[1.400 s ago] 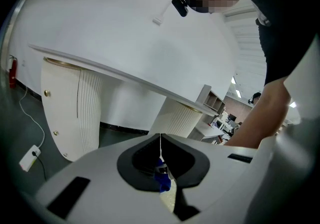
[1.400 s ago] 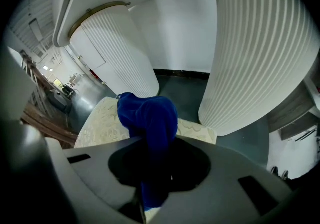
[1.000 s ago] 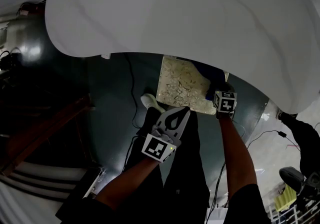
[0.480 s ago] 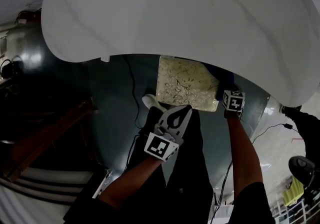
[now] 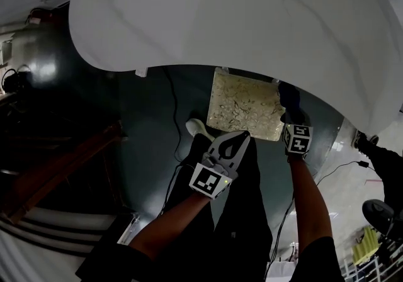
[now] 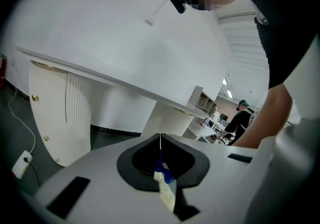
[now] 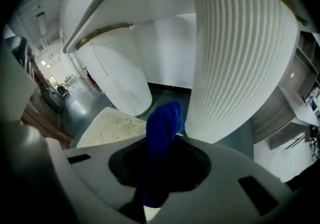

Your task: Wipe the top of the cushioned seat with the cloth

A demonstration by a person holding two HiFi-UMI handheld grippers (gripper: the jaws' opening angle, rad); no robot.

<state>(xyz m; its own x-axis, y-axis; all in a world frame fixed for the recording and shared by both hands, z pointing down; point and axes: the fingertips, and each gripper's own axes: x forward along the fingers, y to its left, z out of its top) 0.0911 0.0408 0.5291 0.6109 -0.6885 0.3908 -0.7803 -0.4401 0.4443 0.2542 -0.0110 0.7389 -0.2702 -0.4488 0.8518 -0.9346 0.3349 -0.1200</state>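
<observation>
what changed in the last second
The right gripper, shut on the blue cloth, drew the cloth rightward across the cushioned seat to its right edge. The left gripper stayed shut and empty by the seat's near edge.

The cushioned seat (image 5: 244, 111) has a flat, square top, cream with a fine dark mottled pattern. It stands level on the dark floor (image 5: 148, 129). The cloth (image 5: 289, 94) is deep blue and bunched into a thick, twisted roll. It is pinched upright between the jaws of the right gripper (image 5: 291, 114), just beside the seat's right edge. Whether it touches the top cannot be told.
</observation>
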